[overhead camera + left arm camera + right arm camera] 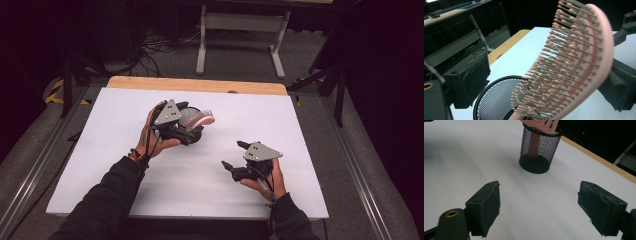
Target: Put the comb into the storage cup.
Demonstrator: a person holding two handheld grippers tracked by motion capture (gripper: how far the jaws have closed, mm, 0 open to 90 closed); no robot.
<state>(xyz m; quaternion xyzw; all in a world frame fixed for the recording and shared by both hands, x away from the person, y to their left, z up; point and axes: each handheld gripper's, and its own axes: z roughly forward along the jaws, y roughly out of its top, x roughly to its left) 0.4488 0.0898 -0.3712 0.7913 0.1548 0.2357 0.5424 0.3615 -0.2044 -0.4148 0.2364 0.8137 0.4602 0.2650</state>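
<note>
A pink hairbrush stands with its handle down in a black mesh cup on the white tabletop. Its bristled head leans out above the rim. My left gripper is open around the brush head. The head's back rests near the right jaw, and the left jaw stands well apart from the bristles. In the high view the left gripper hovers over the cup, with the brush head poking out to its right. My right gripper is open and empty, facing the cup from a distance.
The white board lies on a wooden table whose edge shows at the back. Beyond it stand a grey metal frame and cables on the carpet. Metal rails run along both sides.
</note>
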